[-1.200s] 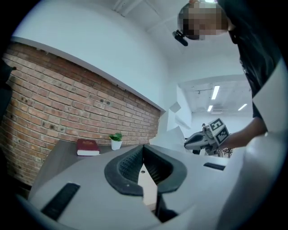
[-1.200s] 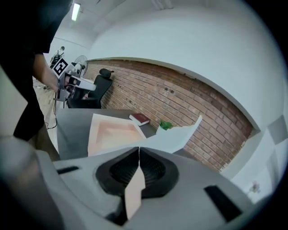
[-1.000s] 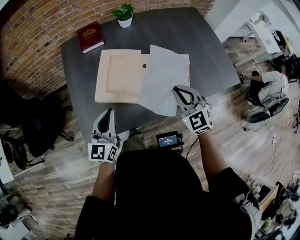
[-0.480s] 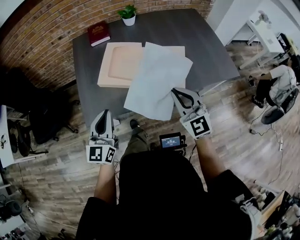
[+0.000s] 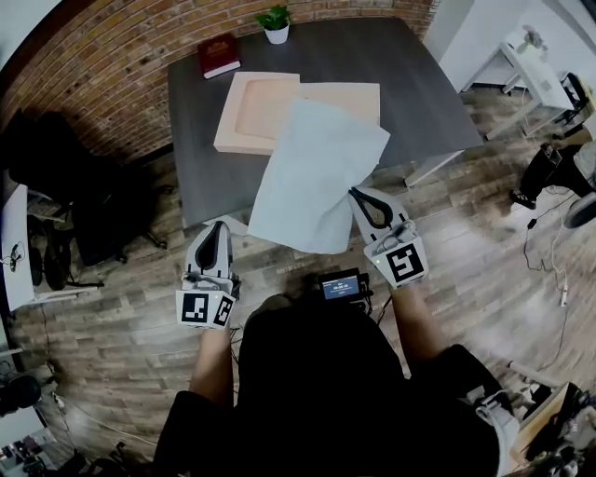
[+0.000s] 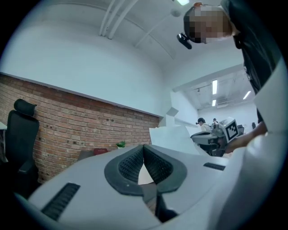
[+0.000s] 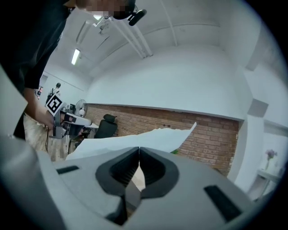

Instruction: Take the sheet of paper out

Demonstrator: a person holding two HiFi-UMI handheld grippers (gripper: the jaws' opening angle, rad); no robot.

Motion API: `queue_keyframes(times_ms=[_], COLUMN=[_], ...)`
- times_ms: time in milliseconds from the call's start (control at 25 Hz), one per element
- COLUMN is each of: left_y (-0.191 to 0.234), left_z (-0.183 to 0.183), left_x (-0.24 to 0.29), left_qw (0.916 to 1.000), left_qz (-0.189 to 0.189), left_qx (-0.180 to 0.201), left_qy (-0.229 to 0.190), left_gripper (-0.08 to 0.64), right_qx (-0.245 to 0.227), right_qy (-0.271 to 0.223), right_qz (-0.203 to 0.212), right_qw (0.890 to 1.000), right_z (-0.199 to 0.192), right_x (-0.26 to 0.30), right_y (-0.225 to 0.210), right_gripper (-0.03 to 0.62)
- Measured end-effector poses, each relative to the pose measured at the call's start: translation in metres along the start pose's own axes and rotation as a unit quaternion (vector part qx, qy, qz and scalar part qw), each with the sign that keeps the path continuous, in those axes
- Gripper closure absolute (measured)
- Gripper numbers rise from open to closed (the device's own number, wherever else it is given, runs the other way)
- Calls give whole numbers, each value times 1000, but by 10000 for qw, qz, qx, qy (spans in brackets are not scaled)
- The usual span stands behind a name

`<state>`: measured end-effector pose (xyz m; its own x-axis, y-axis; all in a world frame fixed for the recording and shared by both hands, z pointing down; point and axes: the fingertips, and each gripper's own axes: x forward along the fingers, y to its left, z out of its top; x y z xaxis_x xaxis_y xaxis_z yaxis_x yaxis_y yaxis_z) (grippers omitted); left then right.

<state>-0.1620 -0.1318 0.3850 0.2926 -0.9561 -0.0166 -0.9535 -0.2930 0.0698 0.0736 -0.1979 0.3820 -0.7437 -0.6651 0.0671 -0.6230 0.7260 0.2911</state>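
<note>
Two claws, one in each hand: right claw (image 5: 358,194) and left claw (image 5: 220,226). One sheet of paper (image 5: 312,177), pale and thin. Two tan panels (image 5: 256,110) side by side, the one on the left claw's side with a raised frame, the other flat. One red book (image 5: 219,56), one potted plant (image 5: 276,28), one dark desk (image 5: 419,84), and one small screen (image 5: 340,284), lit, behind both claws at the person's chest. Sheet of paper fanning out ahead of the right claw from a corner at its tip, slanting over toward the left claw's side, lifted, covering the desk's near edge and part of both tan panels, with its lowest edge out over the wooden floor (image 5: 121,317) between the two claws. Contact between its far edge and the panels: not readable. Tan panels farther ahead on the desk, half screened from the right claw by the sheet. Red book and potted plant beyond them at the desk's far edge, close to the brick wall (image 5: 112,65). Black office chair (image 5: 56,177) well off to the left claw's outer side. Right claw clenched, pads pressed together on the sheet's corner. Left claw clenched as well, pads meeting at the tips with nothing gripped, apart from the sheet, short of the desk's near edge, over the floor.
</note>
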Motion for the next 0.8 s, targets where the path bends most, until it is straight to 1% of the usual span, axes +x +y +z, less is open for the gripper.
queue_keyframes(times_ms=[160,440,560,800], left_y=[6,15,22,40], left_z=[-1,7,1,-23], left_x=[-22,-82,-115,-175], left_qw=[9999,9995,9994,9990], left_qz=[-113,-314,-291,-160], left_qx=[-76,-90,-183,-412], left_qy=[-6,-50,-33,101], left_gripper=[564,563,563,563], right_qx=[78,325,490,743], right_qy=[106,347,467,687], right_qz=[-115,-549,-643,-746], right_qw=[9998,9974,9956,9921], right_z=[2,10,10,14], right_x=[-7,-34,-49,-76], right_y=[24,75,109,171], right_gripper=[583,583,583,583])
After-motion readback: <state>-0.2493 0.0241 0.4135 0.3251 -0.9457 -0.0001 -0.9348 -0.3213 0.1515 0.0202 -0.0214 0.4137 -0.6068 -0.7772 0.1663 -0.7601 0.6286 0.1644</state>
